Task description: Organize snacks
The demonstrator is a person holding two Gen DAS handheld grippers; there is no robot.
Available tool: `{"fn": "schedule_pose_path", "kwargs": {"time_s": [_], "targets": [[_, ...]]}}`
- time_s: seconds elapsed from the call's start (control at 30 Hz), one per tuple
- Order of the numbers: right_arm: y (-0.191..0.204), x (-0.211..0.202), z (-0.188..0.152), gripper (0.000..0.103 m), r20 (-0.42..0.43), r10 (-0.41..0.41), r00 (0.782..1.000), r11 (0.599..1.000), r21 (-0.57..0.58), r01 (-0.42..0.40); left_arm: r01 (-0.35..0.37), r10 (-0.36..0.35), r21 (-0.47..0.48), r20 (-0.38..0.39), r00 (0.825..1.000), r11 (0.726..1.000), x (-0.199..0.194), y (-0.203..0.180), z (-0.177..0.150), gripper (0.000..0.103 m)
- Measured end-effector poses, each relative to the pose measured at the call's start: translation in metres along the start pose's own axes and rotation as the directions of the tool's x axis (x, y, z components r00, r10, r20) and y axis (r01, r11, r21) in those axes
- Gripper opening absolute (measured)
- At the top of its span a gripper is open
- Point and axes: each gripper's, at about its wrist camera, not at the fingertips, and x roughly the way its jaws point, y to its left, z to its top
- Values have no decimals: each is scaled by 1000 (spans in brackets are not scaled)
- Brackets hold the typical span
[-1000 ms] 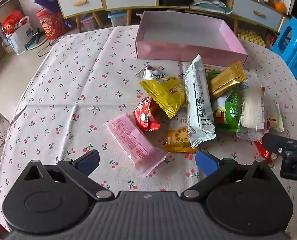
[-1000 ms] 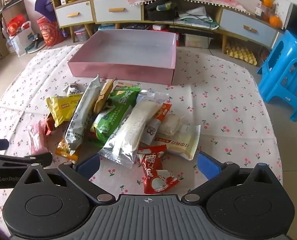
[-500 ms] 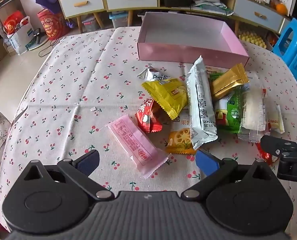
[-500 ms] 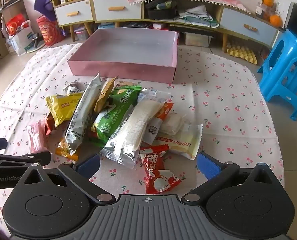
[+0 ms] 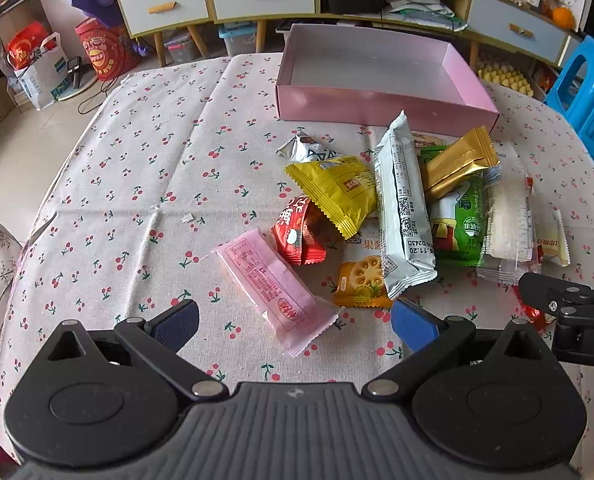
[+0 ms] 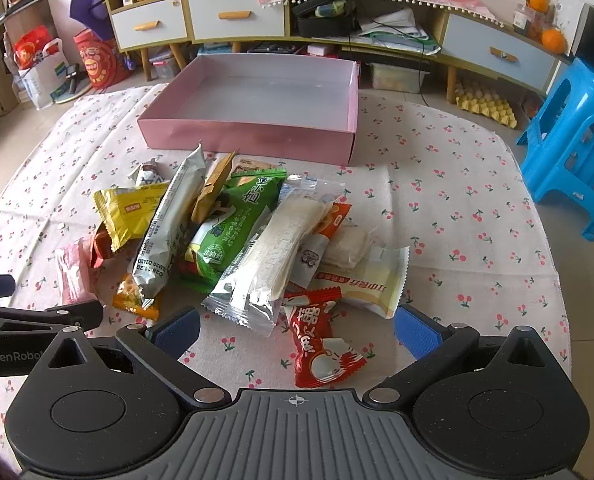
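Between the left tool's (image 5: 293, 326) spread fingers lies a pink pack (image 5: 273, 282), likely the first pick. Right tool (image 6: 297, 330), also spread and empty, frames a red pack (image 6: 323, 352). Ahead, snacks (image 6: 233, 232) heaped on bench (image 5: 137, 184); beyond, empty pink box (image 6: 257, 100), probable destination.

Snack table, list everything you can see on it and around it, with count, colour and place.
Box: one, pink, open, empty, far side of table.
Tablecloth: one, white with cherries, covers table.
Pink packet: one, nearest left gripper, apart from pile.
Red packet: one, between right gripper's fingers.
Yellow packet: one, pile's left.
Silver packet: one, long, atop pile.
Green packet: one, pile's middle.
Stool: one, blue, right of table.
Left gripper: open.
Right gripper: open.
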Motion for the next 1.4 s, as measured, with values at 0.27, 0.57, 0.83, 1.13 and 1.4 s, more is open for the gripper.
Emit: {"fn": "schedule_pose_path", "kwargs": {"time_s": [0.27,0.57,0.83,1.13,1.4], "targets": [[0,0,0,103,0,0,1000,1000,0,0,-1,1,0,-1,1000,1000,0,0,0,103],[2,2,-1,103,-8,3,1000,1000,0,-3,0,0,2,0,1000,1000,0,1,0,103],[2,3,-1,103,-8,3,1000,1000,-1,-3,-5,5,1,2,1000,1000,1,2,0,103],[2,3,-1,103,-9,4,1000,1000,1,-4,-9,9,2,4,1000,1000,1,3,0,103],[2,4,-1,103,-14,6,1000,1000,5,-6,-9,9,1,4,1000,1000,1,3,0,103]]}}
